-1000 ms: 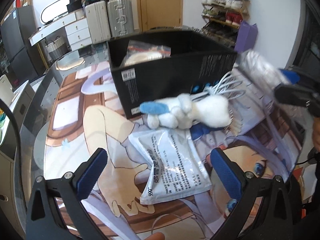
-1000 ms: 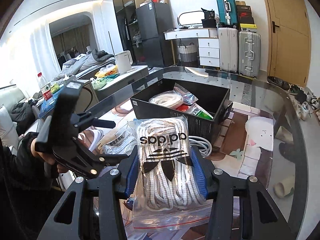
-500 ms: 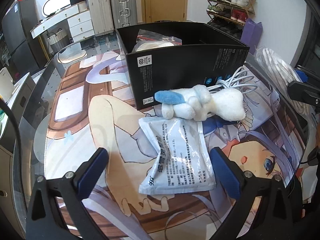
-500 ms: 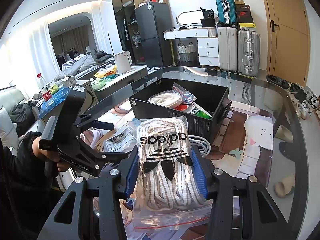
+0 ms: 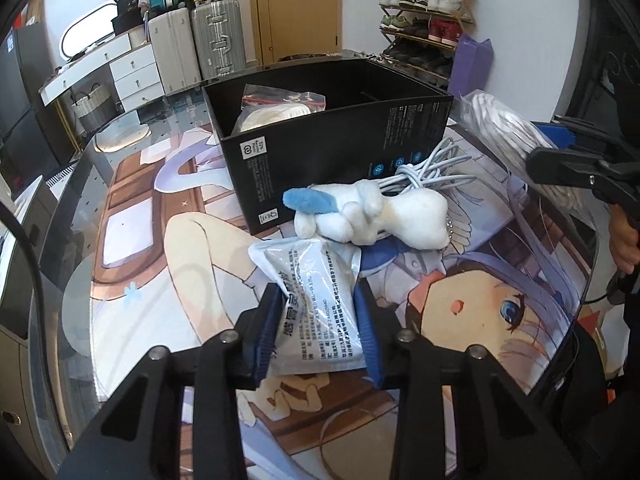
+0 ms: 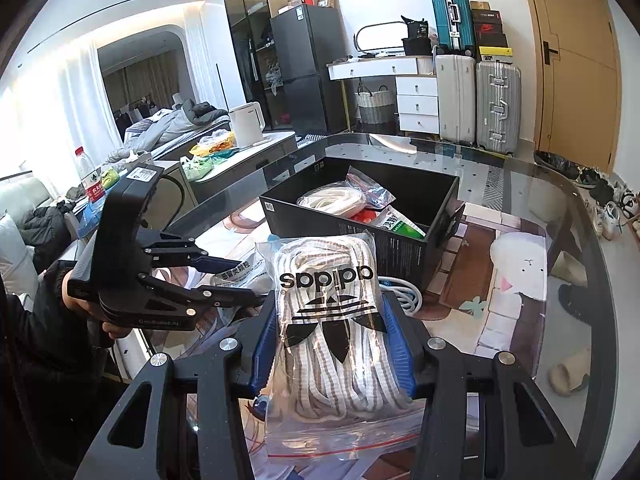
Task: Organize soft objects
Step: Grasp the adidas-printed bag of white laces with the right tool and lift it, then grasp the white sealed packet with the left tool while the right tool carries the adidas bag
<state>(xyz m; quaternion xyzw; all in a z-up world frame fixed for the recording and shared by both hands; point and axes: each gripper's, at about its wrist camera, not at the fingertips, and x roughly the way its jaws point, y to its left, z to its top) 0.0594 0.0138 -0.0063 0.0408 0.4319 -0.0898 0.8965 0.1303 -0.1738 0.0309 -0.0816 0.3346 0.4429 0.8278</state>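
My left gripper (image 5: 318, 312) is shut on a white printed pouch (image 5: 304, 264) that lies on the mat. Just beyond it rests a white plush toy (image 5: 376, 216) with a blue ear, against the black box (image 5: 332, 148). In the right wrist view my right gripper (image 6: 330, 320) is shut on a clear zip bag of striped white laces (image 6: 328, 264), held above the table in front of the black box (image 6: 404, 248). Inside the box are another bagged lace bundle (image 6: 332, 200) and a green-and-white packet (image 6: 400, 224). The left gripper (image 6: 236, 284) shows at the left.
A coiled white cable (image 5: 424, 168) lies beside the box behind the plush toy. An illustrated mat (image 5: 160, 260) covers the round glass table (image 6: 560, 208). Suitcases, drawers and a shoe rack stand beyond the table.
My left gripper went from wide open to shut on the white pouch and moved a little closer to it. The right gripper and its bag of laces stayed still.
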